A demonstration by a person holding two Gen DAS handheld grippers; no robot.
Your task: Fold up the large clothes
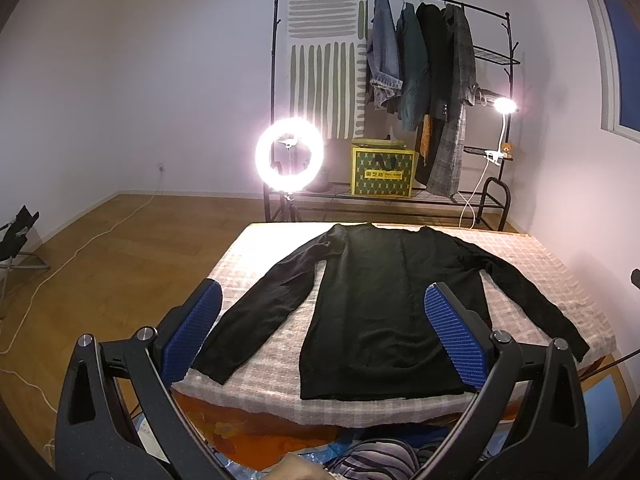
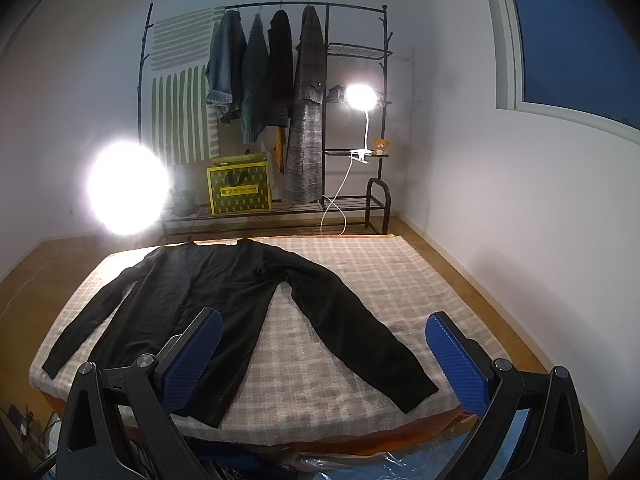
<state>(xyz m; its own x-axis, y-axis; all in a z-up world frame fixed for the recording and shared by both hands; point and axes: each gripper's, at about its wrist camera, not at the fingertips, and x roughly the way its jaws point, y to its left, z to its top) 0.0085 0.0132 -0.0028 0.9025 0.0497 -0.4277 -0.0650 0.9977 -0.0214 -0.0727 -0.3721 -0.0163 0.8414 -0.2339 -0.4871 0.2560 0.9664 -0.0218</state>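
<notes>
Sweater (image 1: pixel 380 312), black and long-sleeved, lies flat on the checked cloth (image 1: pixel 532 256) that covers the table; its collar points to the far edge, its hem to the near edge. Both sleeves are spread out and slant toward the near corners: the left sleeve (image 1: pixel 264 308) ends close to the near left corner, the right sleeve (image 2: pixel 360 328) close to the near right edge.

We hold the left gripper (image 1: pixel 320 332) above the near edge with its jaws spread wide and nothing between them. In its view the left pad (image 1: pixel 192 336) shows against the left cuff area, the right pad (image 1: pixel 456 336) against the lower right of the body (whether either touches the fabric we cannot tell).

We hold the right gripper (image 2: pixel 322 360) further to the right, also gaping and empty. Its left pad (image 2: pixel 192 356) shows against the sweater's hem, its right pad (image 2: pixel 458 364) against bare cloth beyond the right cuff.

Behind the table stands a black rack (image 2: pixel 356 52) with four garments (image 2: pixel 264 76) hanging from it and a yellow box (image 2: pixel 240 188) on its lowest shelf. A lit ring light (image 1: pixel 289 154) stands to the far left, and a clip lamp (image 2: pixel 362 98) shines on the rack, with a small teddy bear (image 2: pixel 381 146) on the shelf below it. The floor (image 1: pixel 100 248) is wood, with a white cable running across it on the left.
</notes>
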